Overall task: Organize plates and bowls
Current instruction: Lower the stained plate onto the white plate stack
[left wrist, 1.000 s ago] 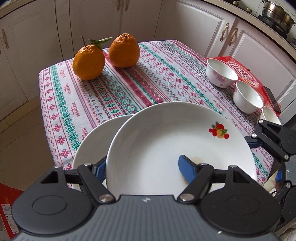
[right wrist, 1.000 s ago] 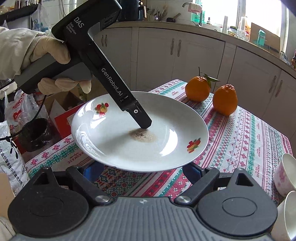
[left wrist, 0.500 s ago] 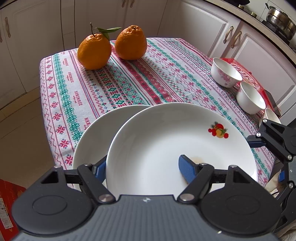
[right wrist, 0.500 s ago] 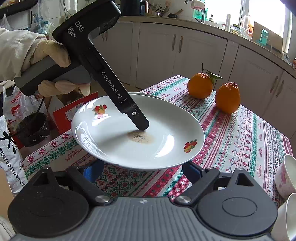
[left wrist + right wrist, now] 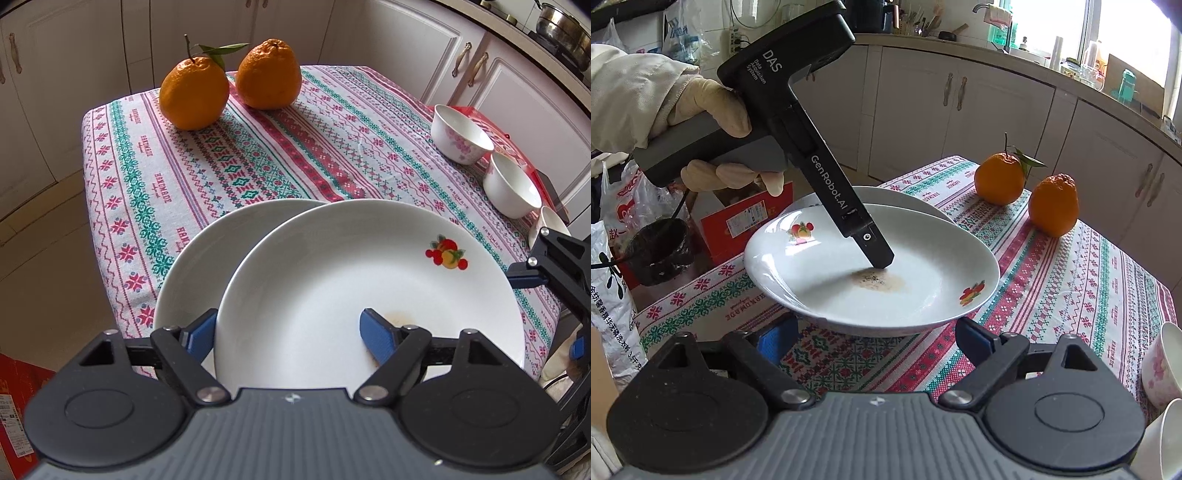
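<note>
My left gripper [image 5: 288, 332], jaws just easing apart, straddles the rim of the fruit-print plate [image 5: 369, 295] overlapping the lower plate [image 5: 207, 258]; my right gripper [image 5: 875, 339] waits spread, empty. Next: withdraw cleanly.

Left wrist view down over plate [image 5: 369, 288], right wrist view opposite, sharing oranges [image 5: 999, 179]
</note>
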### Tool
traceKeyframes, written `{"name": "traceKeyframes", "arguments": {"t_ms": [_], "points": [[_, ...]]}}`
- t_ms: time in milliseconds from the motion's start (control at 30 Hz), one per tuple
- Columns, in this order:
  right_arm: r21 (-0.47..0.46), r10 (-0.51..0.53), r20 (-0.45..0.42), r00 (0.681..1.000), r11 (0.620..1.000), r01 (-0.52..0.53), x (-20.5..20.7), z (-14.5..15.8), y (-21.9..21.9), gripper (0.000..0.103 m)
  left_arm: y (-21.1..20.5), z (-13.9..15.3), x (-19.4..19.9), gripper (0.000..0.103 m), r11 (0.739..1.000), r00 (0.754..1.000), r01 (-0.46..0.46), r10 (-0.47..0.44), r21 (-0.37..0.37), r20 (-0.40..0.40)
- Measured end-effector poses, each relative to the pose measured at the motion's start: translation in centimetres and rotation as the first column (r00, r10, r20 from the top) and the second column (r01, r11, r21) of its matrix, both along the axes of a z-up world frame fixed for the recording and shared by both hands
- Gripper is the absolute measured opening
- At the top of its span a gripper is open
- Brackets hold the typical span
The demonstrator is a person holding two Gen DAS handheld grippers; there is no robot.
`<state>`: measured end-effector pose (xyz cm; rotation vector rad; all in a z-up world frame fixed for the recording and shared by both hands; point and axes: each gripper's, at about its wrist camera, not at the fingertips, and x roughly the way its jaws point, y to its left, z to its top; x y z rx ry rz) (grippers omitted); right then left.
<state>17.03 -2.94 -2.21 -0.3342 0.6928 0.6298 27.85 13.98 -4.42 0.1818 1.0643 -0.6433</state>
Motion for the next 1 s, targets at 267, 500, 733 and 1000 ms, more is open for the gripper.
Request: {"name": "traceKeyframes", "arguments": {"t_ms": [267,500,733,1000], "points": [[-0.007,0.003,0.004,1.000,1.000,-0.003,0.1,-0.2,0.2,0.095,-0.1,0.2,-0.1,0.083,0.999,0.999,0.016,-0.017,0.032,0.033],[-0.009,0.007,0.000,1.000,1.000,-0.007,0.6,-0.5,0.4,0.095,0.2,0.5,-0.2,0.086,0.998,0.998,0.014,-0.018,0.059,0.065],[-0.009,0.010,-0.007,1.000,1.000,-0.010,0.9,-0.7,0.5,0.095,0.5,0.9,-0.3,0.086,0.998,0.996,0.016,-0.022,0.063,0.082],[0.001,0.012,-0.009,1.000,1.000,-0.012,1.0,-0.5,0.5,0.100,0.6,1.3,-0.7,0.093,0.996,0.992,0.014,-0.026,0.091,0.127]]}}
